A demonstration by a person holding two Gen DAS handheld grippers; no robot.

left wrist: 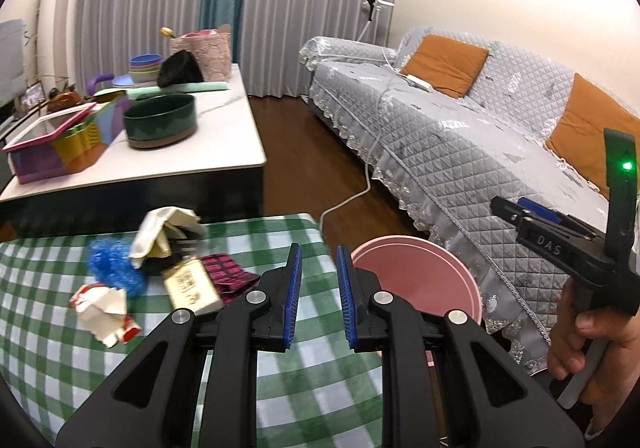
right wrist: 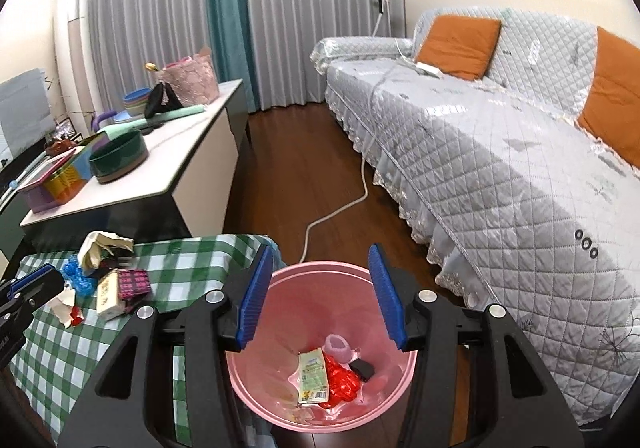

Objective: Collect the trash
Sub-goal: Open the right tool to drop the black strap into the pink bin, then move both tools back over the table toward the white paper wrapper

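Pink plastic bin point(right wrist: 320, 348) already holds several wrappers, while crumpled paper, boxes and blue plastic point(left wrist: 114, 264) remain on the green checked tablecloth point(left wrist: 280, 376); both grippers, left gripper point(left wrist: 318, 284) and right gripper point(right wrist: 322, 296), gape empty.

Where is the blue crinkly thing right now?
The blue crinkly wrapper lies on the green checked tablecloth, at the left of the left wrist view, in the trash pile between the white-and-red crumpled paper and the beige crumpled paper.

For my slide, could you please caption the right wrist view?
Open right tongs over a pink bin holding wrappers.
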